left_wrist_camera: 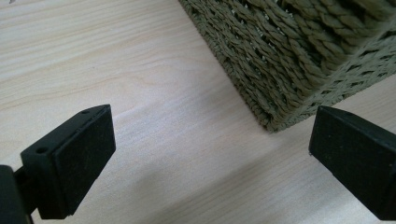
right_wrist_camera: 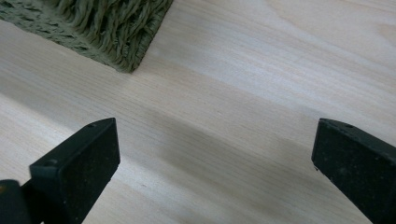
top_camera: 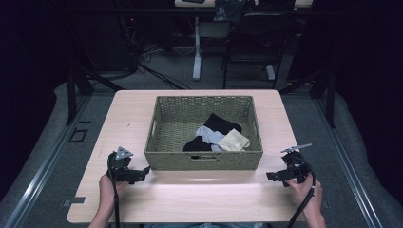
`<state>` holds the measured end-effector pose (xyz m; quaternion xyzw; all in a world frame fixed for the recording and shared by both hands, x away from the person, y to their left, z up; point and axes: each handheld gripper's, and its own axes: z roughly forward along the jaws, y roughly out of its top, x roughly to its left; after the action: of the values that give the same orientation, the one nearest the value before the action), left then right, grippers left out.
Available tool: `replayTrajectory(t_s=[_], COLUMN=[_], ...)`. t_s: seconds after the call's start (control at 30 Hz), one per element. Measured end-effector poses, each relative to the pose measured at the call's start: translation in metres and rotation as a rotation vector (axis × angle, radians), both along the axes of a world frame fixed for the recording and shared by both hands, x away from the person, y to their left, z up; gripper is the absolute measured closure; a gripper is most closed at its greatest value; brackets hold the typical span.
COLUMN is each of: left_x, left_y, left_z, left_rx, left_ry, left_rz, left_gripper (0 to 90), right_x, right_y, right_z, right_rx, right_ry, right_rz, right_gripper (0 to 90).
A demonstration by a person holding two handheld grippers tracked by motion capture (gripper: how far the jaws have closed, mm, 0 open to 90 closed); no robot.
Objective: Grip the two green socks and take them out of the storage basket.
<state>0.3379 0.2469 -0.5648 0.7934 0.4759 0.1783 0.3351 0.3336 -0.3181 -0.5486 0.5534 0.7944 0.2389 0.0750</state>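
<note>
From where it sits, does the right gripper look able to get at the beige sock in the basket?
Probably yes. The right gripper is open beside the basket, and the beige sock lies uncovered near that corner, though it must first clear the wall.

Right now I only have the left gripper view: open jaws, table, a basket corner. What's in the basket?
Observer: Folded cloth pieces in the basket: black cloth, grey cloth and beige cloth, bunched toward its near right.
Operator: Where's the right gripper?
Observer: The right gripper sits off the basket's near right corner, above the table, jaws open and nothing between them.
Operator: Is the left one touching the basket?
Observer: From the high view the left gripper is very near the near left corner; contact cannot be told.
</note>
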Motion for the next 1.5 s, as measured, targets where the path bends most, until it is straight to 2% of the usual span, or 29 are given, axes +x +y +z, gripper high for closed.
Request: replayTrajectory(t_s=[0.1, 0.47, 0.57, 0.6, 0.7, 0.77, 0.9, 1.13, 1.23, 1.27, 1.33, 1.47, 1.5], left_x=[0.0, 0.0, 0.001, 0.001, 0.0, 0.0, 0.001, 0.001, 0.001, 0.001, 0.001, 0.002, 0.002], left_y=[0.0, -0.002, -0.001, -0.002, -0.002, -0.002, -0.002, -0.002, -0.002, -0.002, -0.002, -0.003, -0.003], left_z=[0.0, 0.0, 0.0, 0.0, 0.0, 0.0, 0.0, 0.0, 0.0, 0.0, 0.0, -0.001, -0.001], left_rx=[-0.002, -0.002, 0.002, -0.001, -0.001, -0.001, -0.001, -0.001, 0.001, 0.001, 0.001, 0.001, 0.001], left_ry=[-0.001, -0.003, 0.003, 0.0, -0.002, -0.004, -0.003, -0.003, -0.002, -0.002, -0.002, 0.001, 0.001], left_rz=[0.0, -0.004, -0.006, -0.004, -0.005, -0.003, -0.004, -0.004, -0.005, -0.001, -0.001, -0.001, -0.001], left_gripper=[0.5, 0.5, 0.4, 0.4, 0.4, 0.4, 0.4, 0.4, 0.4, 0.4, 0.4, 0.4, 0.4], right_x=[0.0, -0.003, -0.002, -0.002, -0.002, -0.001, 0.0, -0.001, -0.002, -0.002, -0.002, -0.001, -0.001], right_y=[0.001, -0.002, -0.002, -0.001, -0.003, -0.005, -0.005, -0.005, -0.005, -0.006, -0.006, -0.009, -0.009], right_z=[-0.001, 0.001, 0.003, 0.006, 0.011, 0.016, 0.022, 0.025, 0.03, 0.037, 0.039, 0.056, 0.056], right_rx=[0.004, 0.006, 0.002, 0.016, 0.002, 0.019, 0.018, 0.031, 0.029, 0.03, 0.035, 0.045, 0.045], right_ry=[-0.001, -0.01, -0.021, -0.035, -0.024, -0.02, -0.019, -0.02, -0.034, -0.03, -0.039, -0.054, -0.054], right_rz=[0.009, -0.013, -0.015, -0.029, -0.023, -0.028, -0.021, -0.011, -0.006, -0.008, -0.006, 0.006, 0.006], right_gripper=[0.6, 0.4, 0.5, 0.5, 0.4, 0.0, 0.0, 0.0, 0.0, 0.0, 0.0, 0.0, 0.0])
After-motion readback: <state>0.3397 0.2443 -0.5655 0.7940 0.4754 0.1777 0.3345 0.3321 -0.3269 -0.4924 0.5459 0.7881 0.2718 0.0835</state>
